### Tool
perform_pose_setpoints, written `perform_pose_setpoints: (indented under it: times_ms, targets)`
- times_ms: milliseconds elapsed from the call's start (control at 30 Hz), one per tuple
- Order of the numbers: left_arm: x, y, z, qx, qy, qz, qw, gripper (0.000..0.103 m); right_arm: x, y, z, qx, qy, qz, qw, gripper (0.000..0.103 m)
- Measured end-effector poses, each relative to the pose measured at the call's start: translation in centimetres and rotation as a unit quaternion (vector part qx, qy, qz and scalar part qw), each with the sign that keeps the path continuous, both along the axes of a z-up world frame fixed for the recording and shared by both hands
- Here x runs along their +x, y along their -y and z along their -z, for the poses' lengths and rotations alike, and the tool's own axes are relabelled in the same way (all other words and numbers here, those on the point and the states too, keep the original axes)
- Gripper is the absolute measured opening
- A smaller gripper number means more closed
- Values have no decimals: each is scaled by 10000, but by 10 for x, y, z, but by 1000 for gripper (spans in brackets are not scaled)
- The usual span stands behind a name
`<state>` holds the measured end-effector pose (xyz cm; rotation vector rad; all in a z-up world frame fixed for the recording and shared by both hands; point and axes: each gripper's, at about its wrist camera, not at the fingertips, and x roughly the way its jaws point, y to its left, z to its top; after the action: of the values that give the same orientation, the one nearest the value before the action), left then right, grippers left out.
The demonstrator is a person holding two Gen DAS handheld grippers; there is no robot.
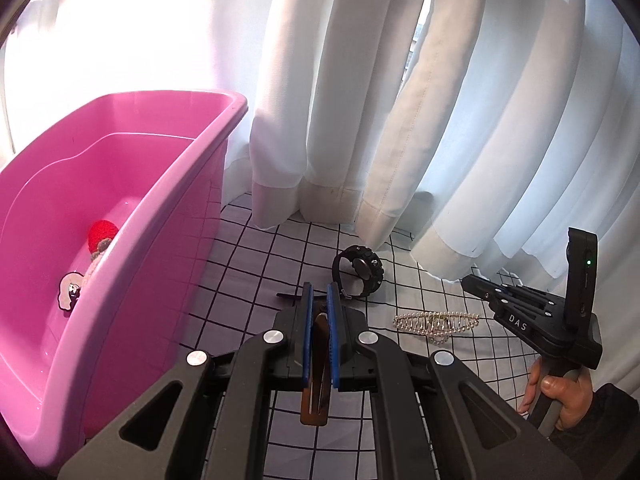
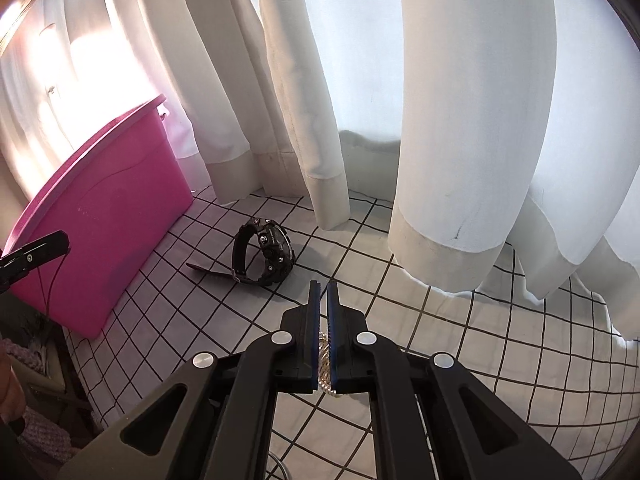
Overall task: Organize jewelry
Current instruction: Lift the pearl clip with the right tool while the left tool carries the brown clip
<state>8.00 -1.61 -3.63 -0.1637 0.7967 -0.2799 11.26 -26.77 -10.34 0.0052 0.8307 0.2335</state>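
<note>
A: Left claw (image 1: pixel 320 296)?

B: Held level above the surface (image 1: pixel 248 280), beside the pink bin (image 1: pixel 168 216). Pads nearly together, clamped on a brown hair clip (image 1: pixel 316 380) that hangs down between them.

A: Right claw (image 2: pixel 323 292)?

B: Low over the surface, to the right of the left one, a hand (image 1: pixel 560 396) gripping its handle. In its own view the pads are almost closed on a pearl comb (image 2: pixel 325 364). From the left view the comb (image 1: pixel 436 324) looks to lie on the grid cloth beside that claw, so I cannot tell whether it is lifted.

A: Bin contents?

B: A red knitted piece (image 1: pixel 102 234) and a pale cartoon-figure clip (image 1: pixel 70 290), both at the near end against the right wall. The bin stands at the left of the surface.

A: Anything outside it?

B: A black watch (image 1: pixel 360 270) on its side, between the bin and the curtains (image 1: pixel 360 100), just beyond both claws.
</note>
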Motion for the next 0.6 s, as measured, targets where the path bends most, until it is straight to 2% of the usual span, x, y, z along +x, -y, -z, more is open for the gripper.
perform_pose_setpoints:
  times_ms: [100, 200, 267, 333, 367, 467, 600]
  targets:
    - [0, -1, -5, -46, 59, 1, 10000, 7, 6, -5, -4, -117, -20, -58, 9999, 4]
    - [0, -1, -6, -87, 75, 18, 9999, 7, 12, 0, 5, 63, -280, -125, 9995, 4]
    - [-1, 0, -6, -95, 64, 50, 9999, 7, 16, 7, 15, 244, -565, -171, 9980, 11]
    - [-1, 0, -4, -121, 36, 64, 9999, 7, 15, 13, 24, 200, -747, -241, 9967, 58]
    - [-1, 1, -3, -135, 24, 72, 9999, 7, 13, 14, 27, 58, -760, -279, 9967, 62]
    - [-3, 1, -1, -141, -6, 92, 9999, 7, 6, 9, 34, -671, -704, -547, 9938, 63]
    - [-2, 1, 2, -174, -65, 74, 9998, 7, 9, 4, 50, -1322, -976, -983, 9815, 63]
